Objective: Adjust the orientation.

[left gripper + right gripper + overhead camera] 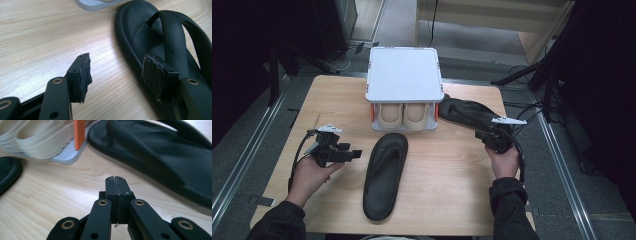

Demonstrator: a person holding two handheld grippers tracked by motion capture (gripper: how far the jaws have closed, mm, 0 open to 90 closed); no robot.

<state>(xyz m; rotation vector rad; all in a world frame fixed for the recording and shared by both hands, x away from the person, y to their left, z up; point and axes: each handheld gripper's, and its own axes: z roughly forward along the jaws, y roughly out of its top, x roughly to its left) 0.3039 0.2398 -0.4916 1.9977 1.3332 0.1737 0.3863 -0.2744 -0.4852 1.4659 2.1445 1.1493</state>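
Light wood table (447,170), grey floor, dark room around, cables at right.
White shoe rack (404,75) at back holds beige slippers (404,116); one black sandal (385,175) mid-table beside wide-open left gripper (354,154), other black sandal (467,114) right of rack, just ahead of empty, closed right gripper (116,180).

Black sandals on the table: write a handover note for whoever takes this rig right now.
Left tongs: open, empty, beside the near black sandal, which lies flat at mid-table.
Right tongs: shut on nothing, pointing at the far black sandal, which lies right of the shoe rack.
Rack: a beige pair sits on its lower shelf; the top is bare.
Done: neither black sandal is on the rack yet.
Left, probably: pick up both black sandals and put them on the rack.
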